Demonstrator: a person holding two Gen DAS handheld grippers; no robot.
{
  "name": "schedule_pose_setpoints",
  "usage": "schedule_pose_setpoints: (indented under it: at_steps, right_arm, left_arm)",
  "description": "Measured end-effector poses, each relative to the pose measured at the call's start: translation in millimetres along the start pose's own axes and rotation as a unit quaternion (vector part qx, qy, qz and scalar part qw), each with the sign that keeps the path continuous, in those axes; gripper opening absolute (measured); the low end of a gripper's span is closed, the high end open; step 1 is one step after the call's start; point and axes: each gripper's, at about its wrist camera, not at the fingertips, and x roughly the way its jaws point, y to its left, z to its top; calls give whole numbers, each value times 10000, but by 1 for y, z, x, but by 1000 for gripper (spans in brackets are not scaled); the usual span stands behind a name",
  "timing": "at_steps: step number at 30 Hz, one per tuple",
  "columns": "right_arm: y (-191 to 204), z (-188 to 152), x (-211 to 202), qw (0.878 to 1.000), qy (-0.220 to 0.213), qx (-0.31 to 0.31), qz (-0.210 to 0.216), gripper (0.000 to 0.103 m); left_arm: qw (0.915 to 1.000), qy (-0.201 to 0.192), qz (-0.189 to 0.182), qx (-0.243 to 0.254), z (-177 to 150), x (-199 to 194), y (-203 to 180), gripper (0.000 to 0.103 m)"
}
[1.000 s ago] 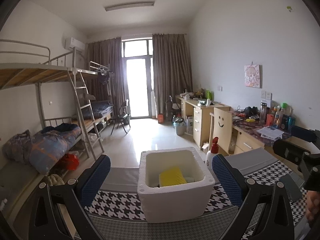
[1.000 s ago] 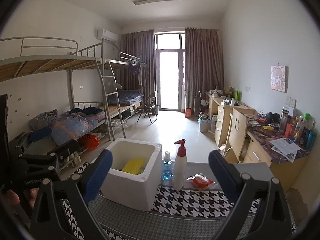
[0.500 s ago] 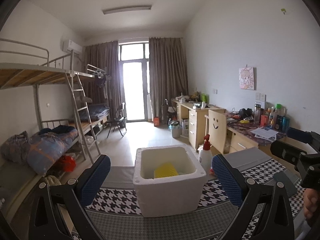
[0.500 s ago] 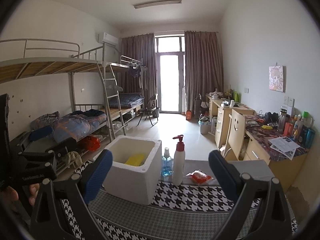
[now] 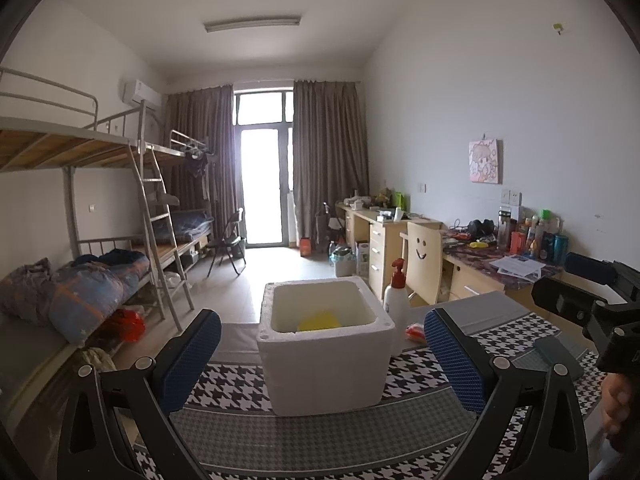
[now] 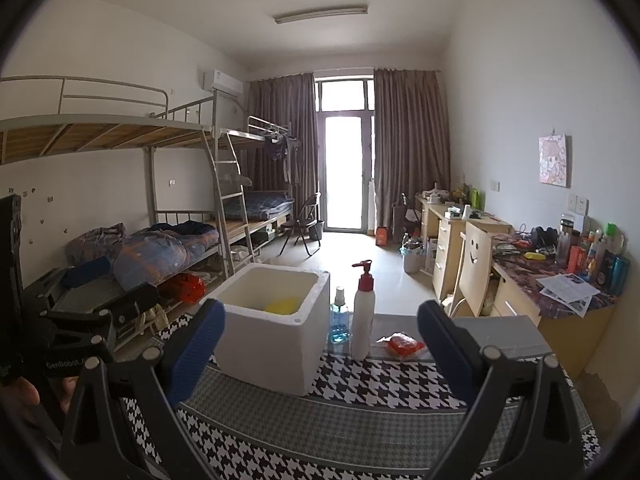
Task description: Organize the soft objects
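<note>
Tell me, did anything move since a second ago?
Only the cameras moved. Both grippers pulled back and tilted up a little, so the white foam box looks farther off and less of the yellow thing inside shows. Nothing was grabbed or let go. The left gripper and right gripper stay open and empty, and the pump bottle and red packet stay put.
</note>
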Motion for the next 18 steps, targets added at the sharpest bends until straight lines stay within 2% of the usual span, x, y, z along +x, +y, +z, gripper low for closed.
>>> schedule_pose_setpoints:
  at_steps: [9,18]
  right_arm:
    - [2,-10,-6,10000,-43,-30,3,99]
    - [6,-22,-15,10000,-87,-2,23,99]
  left_arm:
    - [9999,-87,122,5,-11,-8,-1,102]
    - [9999,-98,67,0,-24,-16,-4,102]
